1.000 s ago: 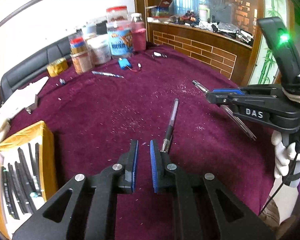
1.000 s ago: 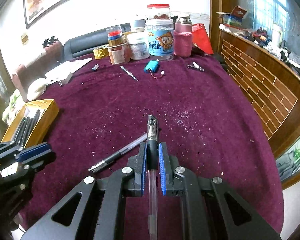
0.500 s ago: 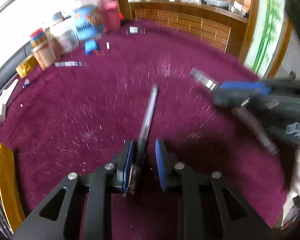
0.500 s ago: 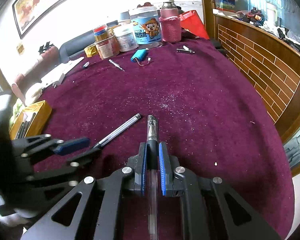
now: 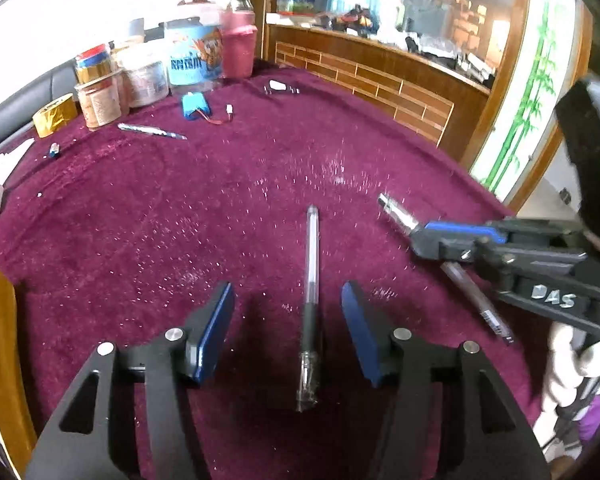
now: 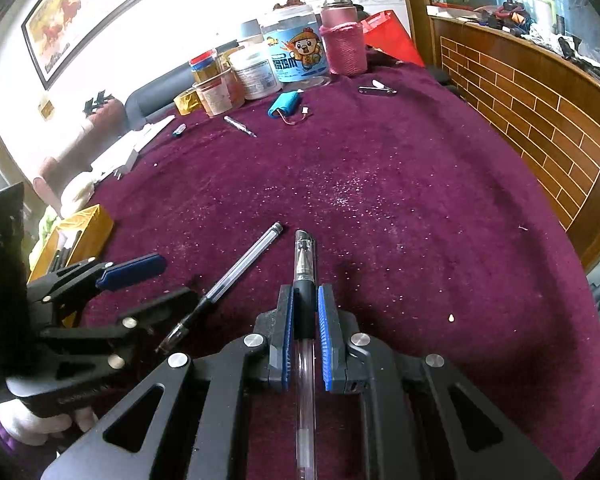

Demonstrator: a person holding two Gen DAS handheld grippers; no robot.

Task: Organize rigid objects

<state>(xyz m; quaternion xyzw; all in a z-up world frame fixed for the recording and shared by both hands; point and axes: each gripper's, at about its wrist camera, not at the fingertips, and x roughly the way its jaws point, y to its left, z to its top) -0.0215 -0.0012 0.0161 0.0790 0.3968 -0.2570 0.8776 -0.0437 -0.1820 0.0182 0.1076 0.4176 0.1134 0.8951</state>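
A clear pen with a black grip (image 5: 312,280) lies on the maroon tablecloth (image 5: 180,220), pointing away from me. My left gripper (image 5: 288,320) straddles its near end with the jaws opening; neither pad touches it. The same pen (image 6: 236,276) shows in the right wrist view beside the left gripper (image 6: 160,284). My right gripper (image 6: 305,312) is shut on a second clear pen (image 6: 304,264), whose capped tip sticks out ahead. From the left wrist view that right gripper (image 5: 432,236) hovers at the right with its pen (image 5: 398,210).
A yellow box (image 6: 80,228) holding several black pens sits at the table's left edge. Jars, a blue tub (image 6: 296,56) and a pink-wrapped bottle (image 6: 344,44) crowd the far side. A blue battery pack (image 5: 196,106), another pen (image 5: 152,131) and nail clippers (image 6: 376,88) lie nearby.
The left gripper slid forward over the lying pen, held nearly shut at first, then spread its jaws wide around it. The right gripper kept its pen and dipped slightly.
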